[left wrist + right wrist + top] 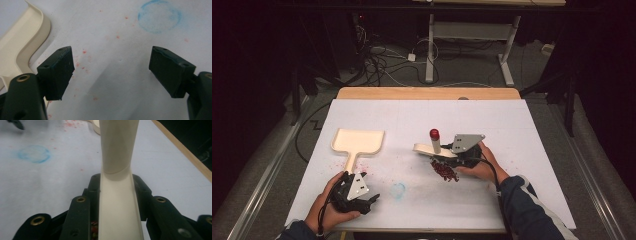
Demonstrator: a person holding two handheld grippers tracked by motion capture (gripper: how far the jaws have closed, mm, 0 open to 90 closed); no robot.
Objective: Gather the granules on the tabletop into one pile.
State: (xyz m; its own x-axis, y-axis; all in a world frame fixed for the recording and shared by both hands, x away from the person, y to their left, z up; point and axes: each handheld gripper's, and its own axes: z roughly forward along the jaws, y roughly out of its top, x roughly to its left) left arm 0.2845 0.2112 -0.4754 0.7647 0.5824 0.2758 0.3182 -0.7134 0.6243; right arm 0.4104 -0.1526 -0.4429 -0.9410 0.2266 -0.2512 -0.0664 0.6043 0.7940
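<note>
Beads (444, 171) heaped mid-counter, toward its right edge, under the right tool (451, 161).
Clamped on a cream brush (430, 149), it must sweep leftward to the dustpan (358, 141); left tool (371, 200) gapes wide, empty, beside the dustpan's handle.

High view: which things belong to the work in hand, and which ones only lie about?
In the job:
- right gripper, shut on the cream tool
- pile of red bits beside it
- cream dustpan
- left gripper, open near the dustpan's handle

Lying about:
- blue ring mark on the white sheet
- cables on the floor
- white desk frame behind the table
</note>
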